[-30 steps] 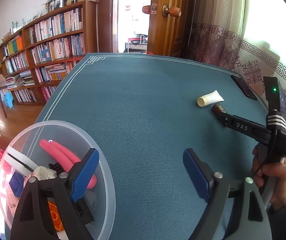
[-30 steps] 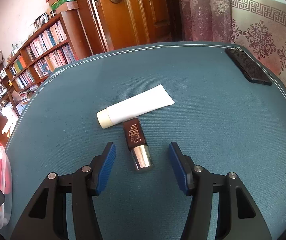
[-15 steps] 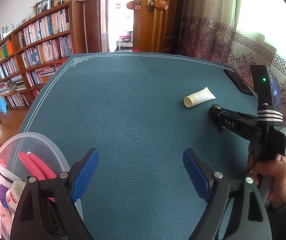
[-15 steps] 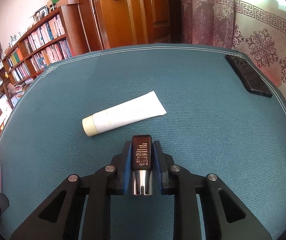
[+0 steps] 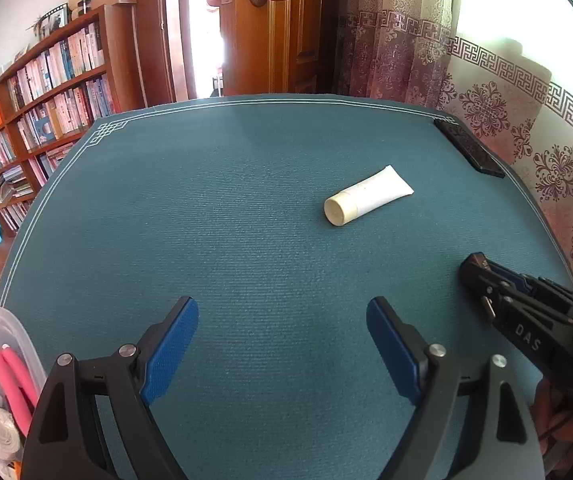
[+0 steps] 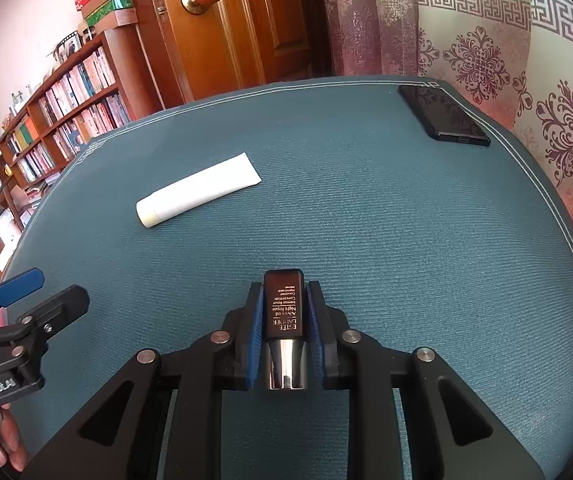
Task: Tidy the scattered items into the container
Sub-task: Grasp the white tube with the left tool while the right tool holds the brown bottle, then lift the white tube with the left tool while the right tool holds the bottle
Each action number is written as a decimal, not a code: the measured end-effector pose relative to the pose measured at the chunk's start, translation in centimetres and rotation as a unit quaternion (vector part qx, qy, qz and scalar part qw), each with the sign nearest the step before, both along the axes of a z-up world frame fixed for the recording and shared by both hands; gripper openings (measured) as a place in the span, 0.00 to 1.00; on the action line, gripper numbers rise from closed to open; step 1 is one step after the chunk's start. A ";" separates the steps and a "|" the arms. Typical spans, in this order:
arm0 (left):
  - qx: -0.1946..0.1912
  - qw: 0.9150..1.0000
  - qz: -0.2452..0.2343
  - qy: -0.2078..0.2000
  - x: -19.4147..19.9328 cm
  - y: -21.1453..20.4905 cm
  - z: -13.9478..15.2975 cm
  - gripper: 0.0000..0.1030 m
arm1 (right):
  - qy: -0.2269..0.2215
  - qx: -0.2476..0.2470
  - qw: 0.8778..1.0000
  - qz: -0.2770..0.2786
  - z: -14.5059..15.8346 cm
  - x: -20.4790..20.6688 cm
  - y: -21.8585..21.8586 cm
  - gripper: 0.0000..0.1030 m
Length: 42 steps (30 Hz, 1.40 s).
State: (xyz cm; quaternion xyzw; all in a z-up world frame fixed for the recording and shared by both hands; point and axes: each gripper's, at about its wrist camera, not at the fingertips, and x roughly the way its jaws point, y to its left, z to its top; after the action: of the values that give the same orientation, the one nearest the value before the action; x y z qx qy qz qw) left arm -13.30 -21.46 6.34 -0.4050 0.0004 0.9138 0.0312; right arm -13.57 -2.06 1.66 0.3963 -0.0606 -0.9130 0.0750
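Bottle [image 6: 284, 312] is clamped between the jaws of the right gripper [image 6: 284, 320], just above the bench [image 6: 406, 240], dark body forward and shiny cap toward the camera. The grip sits where body meets smooth cap, so I'd judge a quick swing could let it slide out or twist. Container [image 5: 2, 380] waits well to the left of the bottle, already holding pink handles and a white roll, so a careless drop might bounce off its rim. Left gripper [image 5: 282, 344] hovers with jaws wide apart and empty, right in the carry path. Tube [image 6: 198, 190] lies beyond the bottle, phone [image 6: 442, 120] at the far right edge.
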 end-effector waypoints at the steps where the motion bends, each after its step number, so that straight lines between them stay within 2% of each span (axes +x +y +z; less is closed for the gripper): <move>1: -0.002 1.000 0.000 -0.002 -0.5 0.3 -0.2 0.86 | 0.000 -0.004 1.000 -0.001 0.0 0.0 0.1 0.22; 12: -0.024 1.000 -0.020 -0.005 -6.2 2.4 -0.8 0.86 | 0.000 -0.040 0.999 0.001 -0.1 -0.1 0.8 0.22; 18: -0.040 0.998 -0.038 -0.012 -8.1 3.4 -1.9 0.86 | 0.001 -0.041 0.999 0.001 -0.1 -0.1 0.9 0.22; 25: -0.042 0.998 -0.050 -0.006 -9.8 3.9 -1.8 0.85 | 0.001 -0.046 0.999 -0.001 -0.2 0.0 1.0 0.22; 27: -0.044 0.997 -0.057 -0.004 -10.1 4.4 -1.8 0.79 | 0.001 -0.047 0.999 -0.001 -0.2 -0.2 1.0 0.22; 30: -0.050 0.997 -0.064 0.000 -10.4 4.8 -1.8 0.77 | 0.001 -0.051 0.999 -0.001 -0.2 -0.1 1.1 0.23; 34: -0.046 0.996 -0.076 0.003 -10.4 5.2 -1.8 0.66 | 0.001 -0.055 0.999 -0.002 -0.3 -0.1 1.2 0.23; 36: -0.049 0.995 -0.084 0.006 -10.2 5.4 -1.7 0.55 | 0.001 -0.055 0.999 -0.002 -0.3 -0.1 1.2 0.23; 39: -0.055 0.994 -0.091 0.011 -9.9 5.9 -1.7 0.44 | 0.001 -0.055 0.998 -0.002 -0.3 -0.1 1.2 0.23; 42: -0.046 0.995 -0.088 0.011 -9.6 6.0 -1.6 0.36 | 0.001 -0.059 0.998 -0.002 -0.3 -0.1 1.3 0.23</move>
State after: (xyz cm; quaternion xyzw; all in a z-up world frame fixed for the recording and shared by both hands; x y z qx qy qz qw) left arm -22.91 -15.45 4.75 -0.3946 0.0784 0.9107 0.0934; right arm -13.66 -0.80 1.37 0.3900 -0.1145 -0.9085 0.0965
